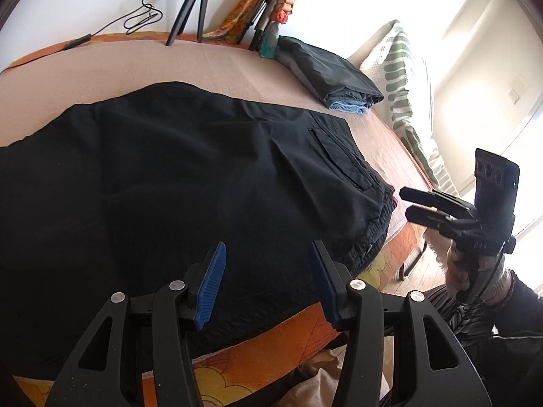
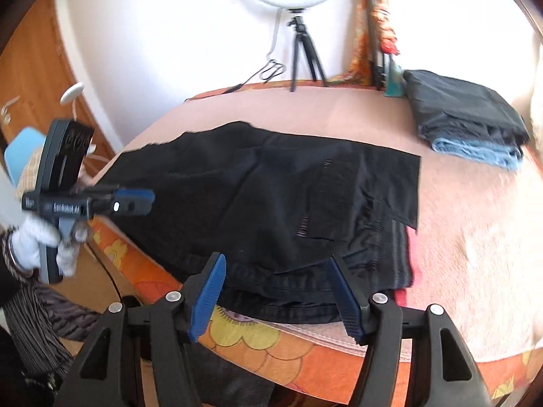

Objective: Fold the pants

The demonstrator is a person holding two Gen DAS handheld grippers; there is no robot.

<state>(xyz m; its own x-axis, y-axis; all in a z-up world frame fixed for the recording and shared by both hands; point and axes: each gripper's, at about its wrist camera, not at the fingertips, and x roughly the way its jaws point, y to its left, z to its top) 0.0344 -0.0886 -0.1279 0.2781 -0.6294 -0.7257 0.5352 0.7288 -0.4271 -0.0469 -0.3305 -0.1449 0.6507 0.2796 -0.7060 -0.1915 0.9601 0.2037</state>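
Black pants (image 2: 271,203) lie spread across a pink-covered bed (image 2: 475,237), waistband toward the near edge at 6 o'clock. The left gripper (image 1: 268,281) and right gripper (image 2: 275,291) both hover over that edge, fingers (image 1: 210,285) spread wide and holding nothing. At 2 o'clock, a stack of folded clothes (image 2: 468,118) sits well apart from the pants.

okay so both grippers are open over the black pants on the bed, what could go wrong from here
1. The black pants lie with the waistband overhanging the bed edge; a careless pull could drag them off.
2. The left hand-held gripper and right hand-held gripper are both open, holding nothing; a shallow pinch may catch only one layer.
3. The folded clothes stack sits close; a wide fold might disturb it.
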